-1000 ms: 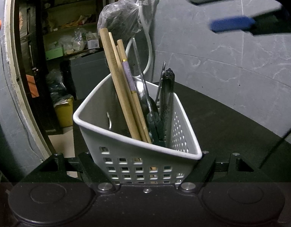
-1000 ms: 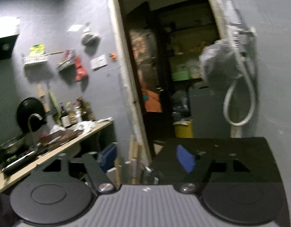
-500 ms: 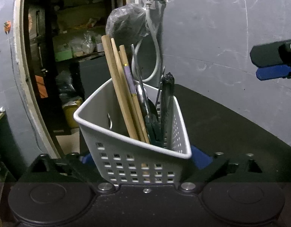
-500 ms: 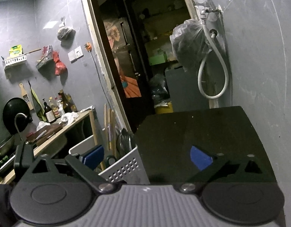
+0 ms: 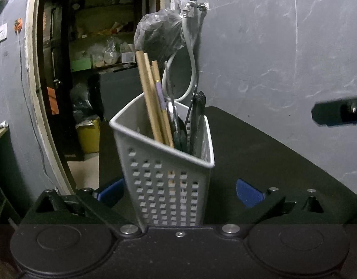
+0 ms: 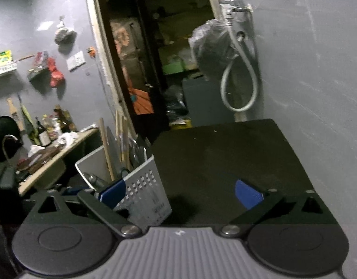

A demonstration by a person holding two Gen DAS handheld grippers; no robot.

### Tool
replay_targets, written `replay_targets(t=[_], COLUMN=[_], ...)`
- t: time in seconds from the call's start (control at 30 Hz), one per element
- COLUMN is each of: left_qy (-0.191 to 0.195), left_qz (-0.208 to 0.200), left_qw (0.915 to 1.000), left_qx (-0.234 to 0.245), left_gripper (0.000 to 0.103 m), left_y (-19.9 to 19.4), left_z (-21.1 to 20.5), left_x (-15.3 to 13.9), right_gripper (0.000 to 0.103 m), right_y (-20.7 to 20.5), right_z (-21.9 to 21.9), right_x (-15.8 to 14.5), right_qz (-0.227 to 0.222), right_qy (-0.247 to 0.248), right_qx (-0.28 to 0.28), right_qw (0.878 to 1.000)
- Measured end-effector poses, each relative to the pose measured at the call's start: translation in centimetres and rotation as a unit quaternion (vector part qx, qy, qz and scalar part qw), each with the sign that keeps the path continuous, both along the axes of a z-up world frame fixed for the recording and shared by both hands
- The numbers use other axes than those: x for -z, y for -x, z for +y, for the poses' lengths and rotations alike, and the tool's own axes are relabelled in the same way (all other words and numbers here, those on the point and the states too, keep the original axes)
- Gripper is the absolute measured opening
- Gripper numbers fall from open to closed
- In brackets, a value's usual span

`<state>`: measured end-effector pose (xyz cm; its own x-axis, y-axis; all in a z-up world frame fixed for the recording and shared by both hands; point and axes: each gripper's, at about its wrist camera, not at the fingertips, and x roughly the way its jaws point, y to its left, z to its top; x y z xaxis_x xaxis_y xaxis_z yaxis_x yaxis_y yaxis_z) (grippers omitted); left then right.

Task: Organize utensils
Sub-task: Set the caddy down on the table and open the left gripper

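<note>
Utensils [image 5: 159, 102] stand upright in a white perforated basket [image 5: 166, 181] on a black table [image 5: 259, 153], near its left edge, by the corner closest to the doorway. Wooden sticks lean left; dark metal pieces, incl. a spoon-like one, crowd the basket's right side.

L gripper [image 5: 179, 191]: jaws opening, now wide. Basket sits between the blue pads [image 5: 248, 195], low part of it in the gap, but neither pad presses on it; clear space shows on the right side, left pad just beside the wall. R gripper [image 6: 179, 193]: jaws wide, nothing between them but bare table. Its left pad [image 6: 113, 191] is in front of the basket's near wall [image 6: 143, 186]; touching or not, can't tell. In the L wrist view the R gripper shows as a dark blurred bar at the right edge [image 5: 336, 112], well apart from the basket.

Vs. a second ago: L jaws were clamped tight on the basket's bottom edge; now let go, basket stands free on the table. R gripper was high, basket out of its view; now lower, w/ basket at its left.
</note>
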<state>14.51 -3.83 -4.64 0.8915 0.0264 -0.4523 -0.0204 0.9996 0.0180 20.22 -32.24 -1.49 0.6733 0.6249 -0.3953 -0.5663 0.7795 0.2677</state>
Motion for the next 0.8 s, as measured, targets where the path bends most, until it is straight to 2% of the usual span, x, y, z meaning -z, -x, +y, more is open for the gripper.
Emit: replay_targets(t=[0.3,0.53,0.8], left_qy=[0.024,0.026,0.025], left_qz=[0.035,0.066,0.081], left_qw=[0.9986,0.9961,0.9950], left_qx=[-0.031,-0.053,-0.054], left_gripper=[0.102,0.102,0.102], left_y=[5.8,10.3,13.6], left_z=[2.5,4.5,5.3], left_x=[-0.2,0.3,1.2], right_gripper=[0.103,0.103,0.103], right_y=[6.5,11.3,14.0], right_z=[1.0,2.1,2.1], right_x=[2.3,4.0,4.9], right_qz=[0.050,0.076,0.095], right_qy=[0.028,0.053,0.064], right_qx=[0.073,0.086,0.099], right_qw=[0.996,0.992,0.989])
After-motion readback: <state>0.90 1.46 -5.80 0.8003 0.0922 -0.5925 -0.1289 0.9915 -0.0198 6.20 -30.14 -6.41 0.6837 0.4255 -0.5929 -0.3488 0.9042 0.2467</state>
